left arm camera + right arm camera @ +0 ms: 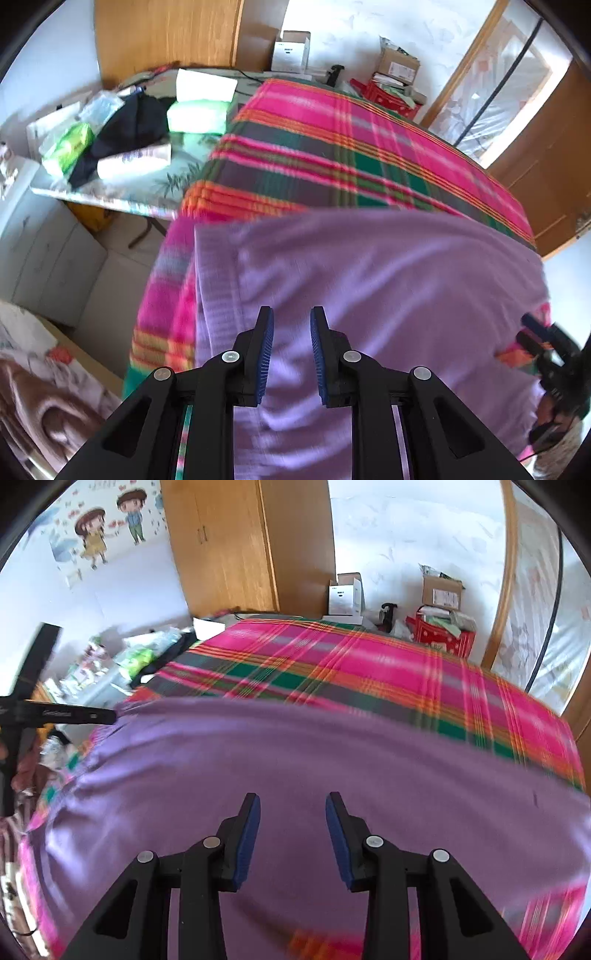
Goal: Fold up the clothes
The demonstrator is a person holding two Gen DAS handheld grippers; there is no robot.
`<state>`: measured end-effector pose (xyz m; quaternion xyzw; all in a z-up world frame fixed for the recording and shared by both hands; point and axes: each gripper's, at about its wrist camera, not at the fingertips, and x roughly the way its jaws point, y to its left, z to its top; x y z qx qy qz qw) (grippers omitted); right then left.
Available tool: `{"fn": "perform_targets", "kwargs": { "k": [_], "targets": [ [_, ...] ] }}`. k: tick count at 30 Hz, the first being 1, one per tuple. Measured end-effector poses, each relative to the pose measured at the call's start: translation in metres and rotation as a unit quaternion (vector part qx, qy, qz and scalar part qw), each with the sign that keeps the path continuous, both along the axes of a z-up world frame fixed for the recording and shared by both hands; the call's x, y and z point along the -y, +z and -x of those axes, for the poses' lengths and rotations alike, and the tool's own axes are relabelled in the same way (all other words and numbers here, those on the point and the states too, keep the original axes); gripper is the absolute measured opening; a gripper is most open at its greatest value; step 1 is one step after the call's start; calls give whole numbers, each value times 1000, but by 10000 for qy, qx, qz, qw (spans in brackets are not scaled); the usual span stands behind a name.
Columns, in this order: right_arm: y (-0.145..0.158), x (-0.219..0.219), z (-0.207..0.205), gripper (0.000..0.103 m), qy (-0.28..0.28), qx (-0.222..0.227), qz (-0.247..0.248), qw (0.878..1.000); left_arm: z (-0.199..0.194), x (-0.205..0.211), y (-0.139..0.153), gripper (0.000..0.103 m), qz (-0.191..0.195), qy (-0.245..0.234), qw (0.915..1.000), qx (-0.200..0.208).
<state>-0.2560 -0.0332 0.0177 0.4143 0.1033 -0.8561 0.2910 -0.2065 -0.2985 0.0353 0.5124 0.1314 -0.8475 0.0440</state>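
Between the lower-centre blue pads, the left gripper (291, 354) and right gripper (292, 840) are both hanging released, gripping nothing. Beneath them, filling the lower frame, the smooth lilac cloth garment (369, 280) is lying spread flat, seemingly readied for folding, on the pink-and-green plaid bedcover (332, 147).

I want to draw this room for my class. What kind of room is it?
Most likely a bedroom. A bed with a bright plaid blanket fills the middle, a purple garment lies spread on it, and a tall wooden wardrobe stands against the wall beside a cartoon children sticker.
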Motion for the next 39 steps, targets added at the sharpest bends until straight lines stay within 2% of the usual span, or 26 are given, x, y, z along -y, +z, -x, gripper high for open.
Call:
{"fn": "perform_targets", "kwargs": {
  "k": [3, 5, 8, 11, 13, 17, 22, 24, 29, 30, 33, 34, 36, 39],
  "targets": [
    [-4, 23, 29, 38, 172, -150, -11, 9997, 26, -1, -1, 21, 344, -95, 9994, -48],
    [-9, 38, 48, 38, 397, -59, -53, 9992, 41, -4, -1, 21, 515, -275, 9983, -92],
    [-20, 54, 66, 38, 572, -96, -381, 9976, 62, -14, -3, 21, 713, -796, 9942, -138],
    [-29, 65, 74, 41, 846, -20, -554, 9949, 78, -20, -9, 21, 835, -1217, 9890, -91],
    [-32, 69, 76, 43, 939, -39, -599, 9938, 85, -20, -15, 21, 786, -1419, 9867, -31],
    [-36, 75, 79, 46, 1096, -5, -640, 9919, 88, -23, -23, 30, 798, -1807, 9803, -16],
    [-37, 80, 83, 46, 1307, 119, -592, 9896, 88, -25, -22, 35, 1008, -1978, 9750, 5],
    [-36, 80, 82, 46, 1373, 119, -577, 9888, 88, -25, -22, 43, 1056, -2015, 9738, -11],
    [-36, 80, 84, 47, 1354, 191, -502, 9893, 87, -21, -23, 43, 964, -2082, 9733, -79],
    [-36, 82, 83, 45, 1358, 177, -536, 9891, 88, -20, -24, 43, 930, -2093, 9734, -93],
    [-34, 88, 77, 26, 1545, 140, -632, 9859, 88, -19, -24, 42, 908, -2152, 9723, -114],
    [-34, 92, 74, 12, 1641, 131, -651, 9842, 88, -19, -23, 38, 867, -2189, 9718, -115],
    [-34, 98, 68, 4, 1749, 9, -754, 9817, 88, -23, -21, 7, 812, -2270, 9704, -135],
    [-35, 104, 69, 2, 1537, -227, -857, 9841, 84, -29, -19, 6, 976, -2285, 9685, -188]
  ]
}}
